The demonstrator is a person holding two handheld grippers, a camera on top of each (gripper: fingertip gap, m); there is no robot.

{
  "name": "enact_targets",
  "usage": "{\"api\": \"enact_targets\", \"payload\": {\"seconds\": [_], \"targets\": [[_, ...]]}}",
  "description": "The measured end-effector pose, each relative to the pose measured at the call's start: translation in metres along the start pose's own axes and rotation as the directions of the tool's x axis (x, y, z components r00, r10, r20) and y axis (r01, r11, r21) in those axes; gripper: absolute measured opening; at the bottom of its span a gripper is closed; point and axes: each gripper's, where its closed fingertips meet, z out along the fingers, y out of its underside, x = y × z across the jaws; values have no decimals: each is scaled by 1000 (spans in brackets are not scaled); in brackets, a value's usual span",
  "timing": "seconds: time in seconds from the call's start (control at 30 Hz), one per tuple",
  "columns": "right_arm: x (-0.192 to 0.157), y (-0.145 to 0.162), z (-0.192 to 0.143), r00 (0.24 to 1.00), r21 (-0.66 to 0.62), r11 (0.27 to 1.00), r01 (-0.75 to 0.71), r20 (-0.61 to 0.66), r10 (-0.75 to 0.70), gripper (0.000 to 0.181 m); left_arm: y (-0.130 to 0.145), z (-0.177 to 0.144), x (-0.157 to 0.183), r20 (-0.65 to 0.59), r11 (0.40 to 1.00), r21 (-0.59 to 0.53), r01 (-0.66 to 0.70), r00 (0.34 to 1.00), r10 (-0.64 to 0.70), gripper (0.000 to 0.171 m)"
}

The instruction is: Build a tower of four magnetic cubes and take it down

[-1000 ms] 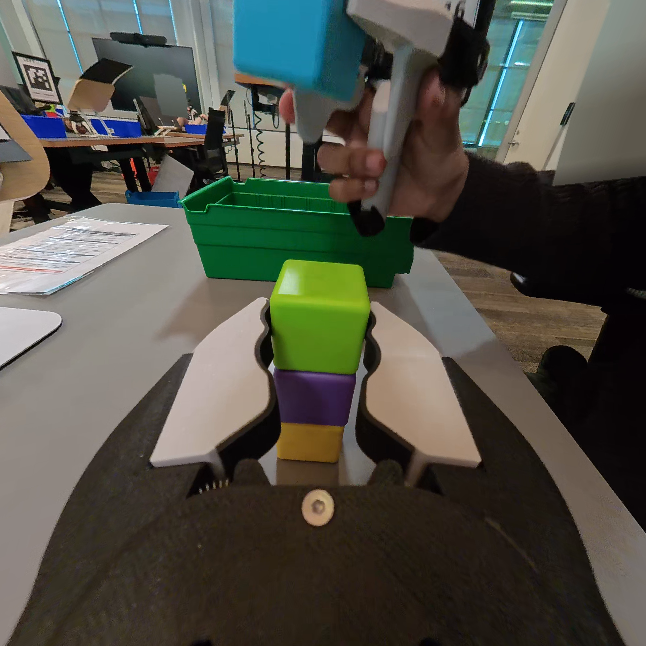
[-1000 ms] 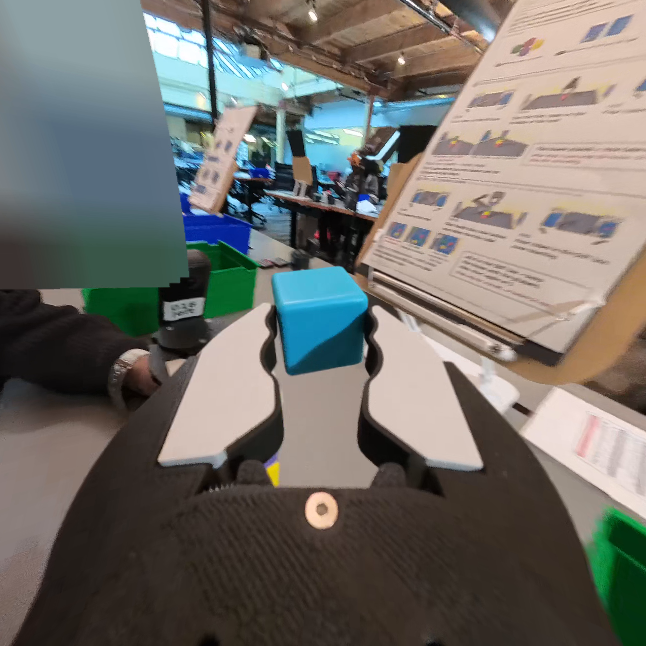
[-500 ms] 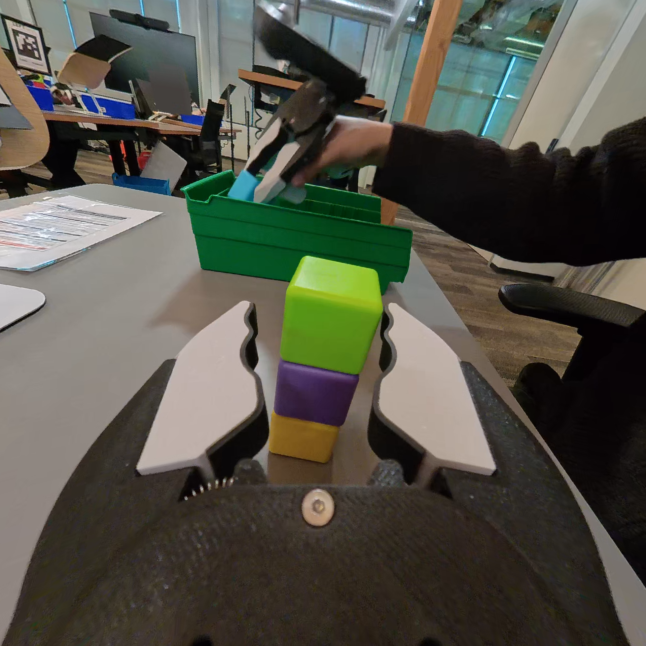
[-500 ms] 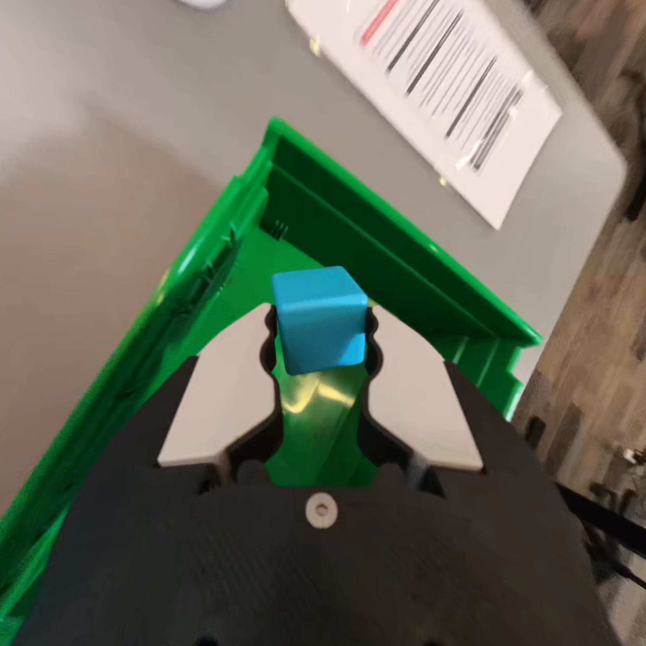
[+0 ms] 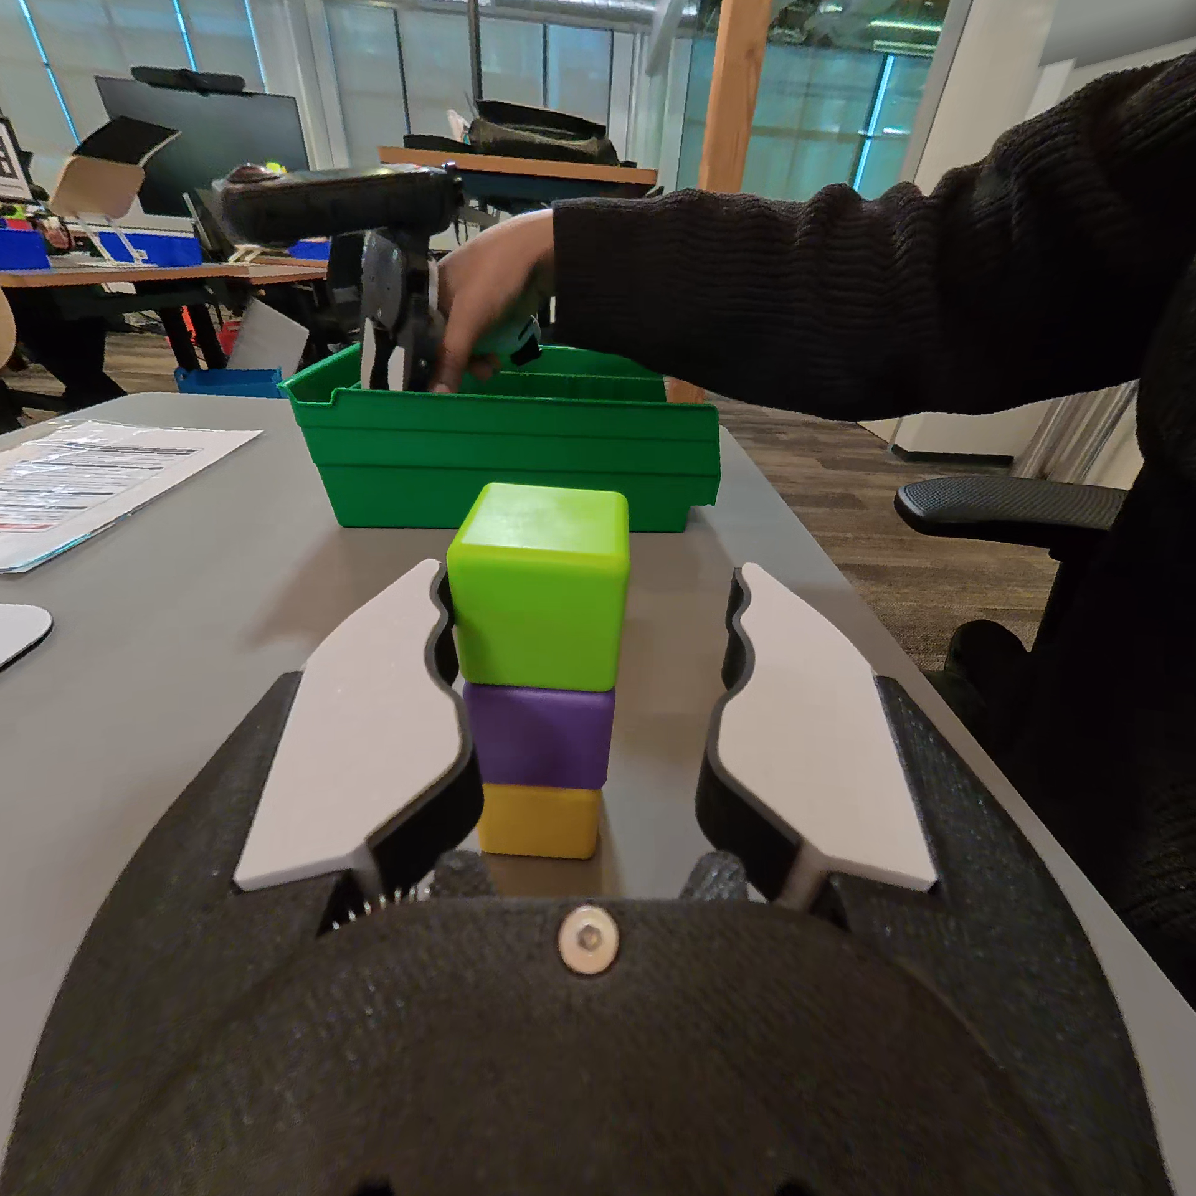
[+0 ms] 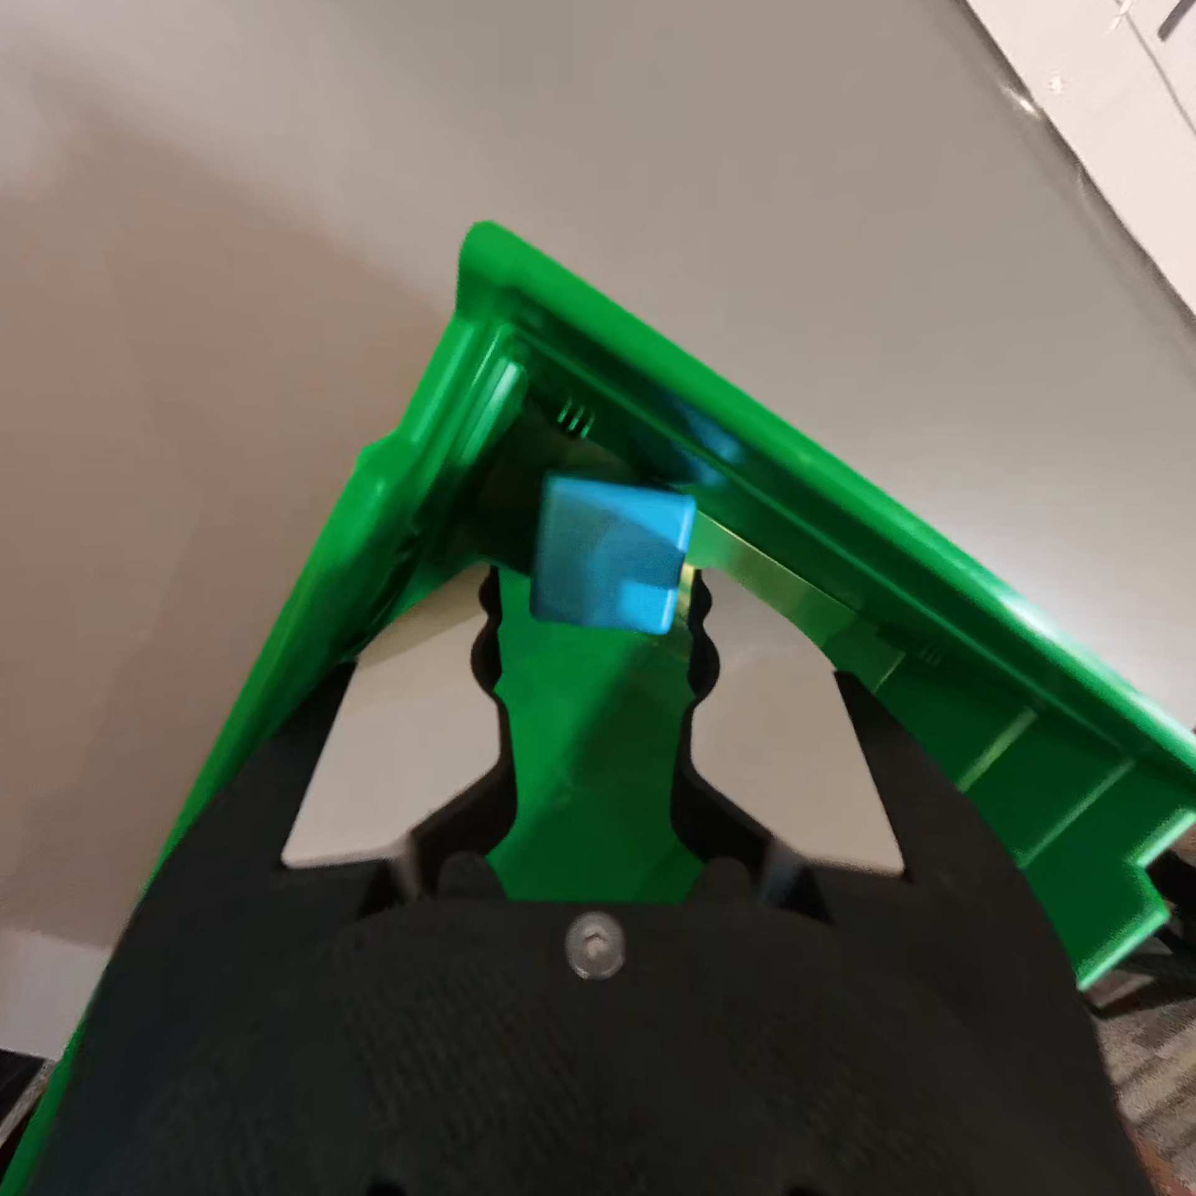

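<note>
So the left gripper (image 5: pixel 586 621) is sitting low over the grey table (image 5: pixel 194 647) with its fingers spread wide around a little tower of cubes: lime green cube (image 5: pixel 540 586) on top, purple cube (image 5: pixel 540 734) under it, yellow cube (image 5: pixel 539 820) at the bottom resting on the table. The left finger is looking like it's right up against the lime cube, but the right finger is standing clear of it with a visible gap, so it's not gripping anything. Past the tower the green bin (image 5: pixel 505 453) is sitting on the table, and the right gripper (image 5: pixel 388 362) is dipping down into it, held by a hand (image 5: pixel 482 304) coming out of a dark knit sleeve (image 5: pixel 841 291). From the right wrist view, the right gripper (image 6: pixel 592 602) has its fingers parted and the blue cube (image 6: pixel 608 560) is sitting tilted at the tips inside the green bin (image 6: pixel 388 518), near one corner; it's blurry, and I can't tell whether the pads are touching it. A printed sheet (image 5: pixel 84 479) is lying off on the table's left.
</note>
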Motion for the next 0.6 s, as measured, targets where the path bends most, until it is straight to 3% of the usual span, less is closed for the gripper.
{"api": "enact_targets", "payload": {"seconds": [0.17, 0.3, 0.37, 0.47, 0.53, 0.6], "targets": [[4, 2, -33, 998, 111, 993, -37, -39, 42, 61, 0, 0, -1, 9, 1000, 2, 3, 1000, -3, 80], [-17, -15, -94, 997, 393, 919, -37, -52, 62, 60, 0, 0, -2, 22, 1000, -4, -13, 1000, 14, 81], [-65, -32, -131, 997, 575, 817, -48, 77, 4, 67, 3, -2, -5, 47, 996, -52, -68, 996, 71, 84], [-148, -51, -184, 969, 813, 582, -19, 158, -190, 76, -6, -11, -12, 98, 990, -67, -128, 986, 134, 84], [-196, -54, -196, 940, 885, 465, 30, 133, -313, 78, -6, -15, -16, 110, 990, -86, -109, 987, 118, 85], [-232, -57, -187, 914, 905, 422, 55, 125, -387, 81, 3, -15, -17, 97, 988, -135, -70, 992, 83, 89]]}}
